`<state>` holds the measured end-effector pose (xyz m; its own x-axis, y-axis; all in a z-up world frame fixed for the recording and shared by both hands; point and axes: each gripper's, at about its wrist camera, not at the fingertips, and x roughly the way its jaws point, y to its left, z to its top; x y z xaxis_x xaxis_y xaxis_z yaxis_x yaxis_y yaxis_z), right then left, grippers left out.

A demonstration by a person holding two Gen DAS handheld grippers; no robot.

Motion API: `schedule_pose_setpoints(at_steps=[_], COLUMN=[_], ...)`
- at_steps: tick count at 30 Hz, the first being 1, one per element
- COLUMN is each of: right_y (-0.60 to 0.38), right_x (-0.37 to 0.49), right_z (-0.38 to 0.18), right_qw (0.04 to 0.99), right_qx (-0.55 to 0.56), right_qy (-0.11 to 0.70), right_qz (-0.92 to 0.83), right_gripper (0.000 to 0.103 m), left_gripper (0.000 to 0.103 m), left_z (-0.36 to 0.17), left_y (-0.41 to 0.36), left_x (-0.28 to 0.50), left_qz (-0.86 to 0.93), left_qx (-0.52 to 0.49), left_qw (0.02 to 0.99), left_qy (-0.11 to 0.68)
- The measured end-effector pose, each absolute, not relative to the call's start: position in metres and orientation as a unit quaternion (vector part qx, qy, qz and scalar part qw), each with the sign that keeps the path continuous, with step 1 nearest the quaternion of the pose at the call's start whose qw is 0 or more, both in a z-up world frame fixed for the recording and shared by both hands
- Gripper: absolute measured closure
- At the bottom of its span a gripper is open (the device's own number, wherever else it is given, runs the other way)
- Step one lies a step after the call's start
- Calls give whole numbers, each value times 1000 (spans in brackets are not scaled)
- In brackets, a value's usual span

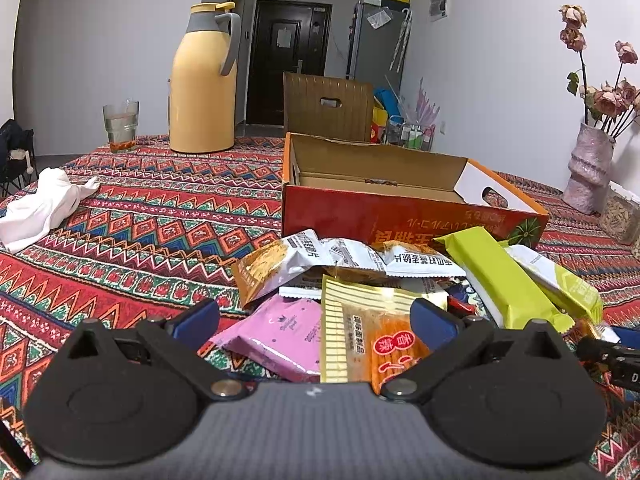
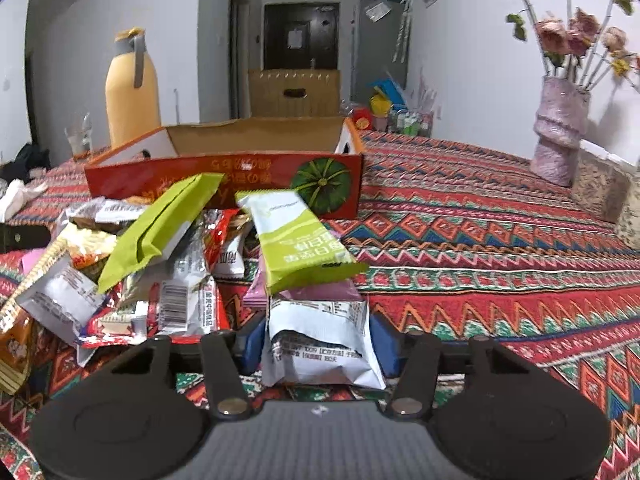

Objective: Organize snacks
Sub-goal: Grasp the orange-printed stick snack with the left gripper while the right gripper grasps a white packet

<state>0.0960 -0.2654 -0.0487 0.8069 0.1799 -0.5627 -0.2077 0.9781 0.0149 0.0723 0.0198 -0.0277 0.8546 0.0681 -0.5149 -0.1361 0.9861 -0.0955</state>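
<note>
Red zigzag-patterned tablecloth (image 1: 140, 216) across the whole table. At its far side, a yellow thermos jug (image 1: 202, 80), a glass (image 1: 120, 124) and a crumpled white cloth (image 1: 40, 208); to the right, a pink vase (image 1: 588, 164) of dried roses. Beyond, white walls, a dark door (image 1: 288, 60) and a grey fridge (image 1: 376, 40). Mid-table, an open red cardboard box (image 1: 400, 216), with the snack pile (image 2: 160, 248) heaped just in front of it. Left gripper (image 1: 316, 320) spread wide over a pink packet (image 1: 276, 336) and a gold-striped packet (image 1: 352, 332), gripping neither. Right gripper (image 2: 318, 344) clamped on a white packet (image 2: 320, 328), 2 blue pads pressing its sides.
</note>
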Motion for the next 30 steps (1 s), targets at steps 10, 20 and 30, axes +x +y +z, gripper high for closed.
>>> schedule_pose_setpoints(at_steps=[10,20,30], right_y=[-277,-281,-281], right_x=[78,69,65], right_z=[-43,-45,-49], right_qw=[959,960,959], right_qx=[-2,14,21], right_qy=[268,262,262], right_qz=[88,96,105], right_gripper=[49,48,48], left_gripper=[0,0,10], left_z=[-35,-41,-52], left_y=[4,-19,-22], left_x=[70,75,85], left_qz=[35,33,61], left_qx=[-46,-25,-33], left_qw=[946,939,922], left_qy=[318,342,382])
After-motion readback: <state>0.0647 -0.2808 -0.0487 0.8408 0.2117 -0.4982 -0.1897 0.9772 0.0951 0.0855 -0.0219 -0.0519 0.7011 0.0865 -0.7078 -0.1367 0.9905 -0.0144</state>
